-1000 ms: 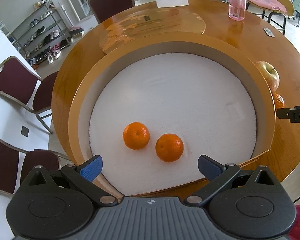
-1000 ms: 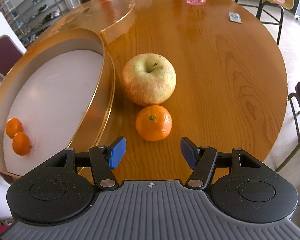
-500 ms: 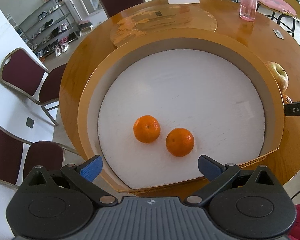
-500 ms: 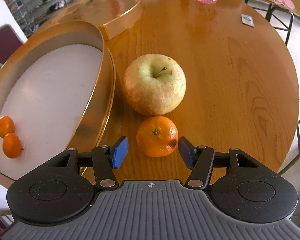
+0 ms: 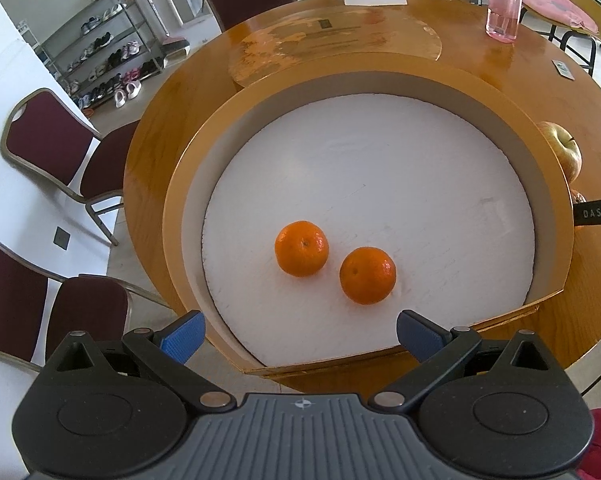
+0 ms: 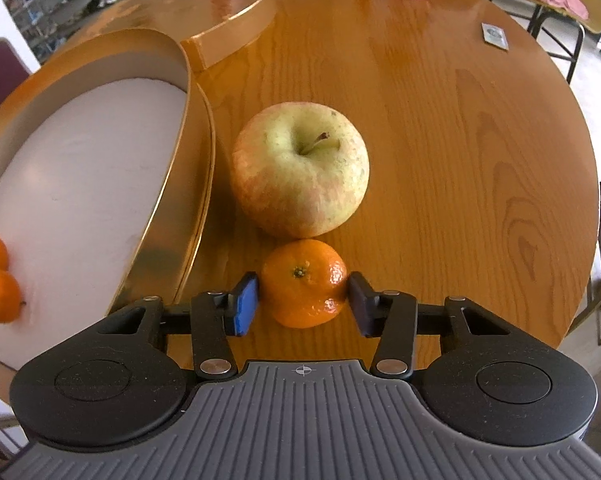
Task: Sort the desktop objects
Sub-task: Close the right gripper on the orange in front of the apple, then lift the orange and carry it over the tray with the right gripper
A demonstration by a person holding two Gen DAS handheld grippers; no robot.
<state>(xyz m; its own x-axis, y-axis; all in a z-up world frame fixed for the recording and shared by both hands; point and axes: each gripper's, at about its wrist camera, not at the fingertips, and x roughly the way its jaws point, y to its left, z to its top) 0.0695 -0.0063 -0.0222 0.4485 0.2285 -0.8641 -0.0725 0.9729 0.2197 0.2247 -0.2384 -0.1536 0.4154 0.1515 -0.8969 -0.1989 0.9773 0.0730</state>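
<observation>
On the wooden table a tangerine (image 6: 304, 280) lies just in front of a yellow-green apple (image 6: 300, 168). My right gripper (image 6: 302, 300) has just been closing, and its blue pads now press on both sides of this tangerine. To the left stands a round golden box (image 6: 196, 160) with a white floor. Inside it lie two more tangerines (image 5: 301, 254) (image 5: 367, 275) side by side. My left gripper (image 5: 298, 334) hangs open over the near rim of the box (image 5: 172, 208), holding nothing. The apple (image 5: 564, 152) peeks over the box's right rim.
The box's golden lid (image 5: 332, 44) lies flat behind the box. A pink bottle (image 5: 502, 8) and a small card (image 6: 494, 36) sit at the far side of the table. Maroon chairs (image 5: 48, 136) stand around the left. Bare tabletop (image 6: 460, 160) spreads right of the apple.
The right gripper has come down and forward around the tangerine, and its jaws have closed from wide apart onto it. The left gripper has hardly moved and stays open.
</observation>
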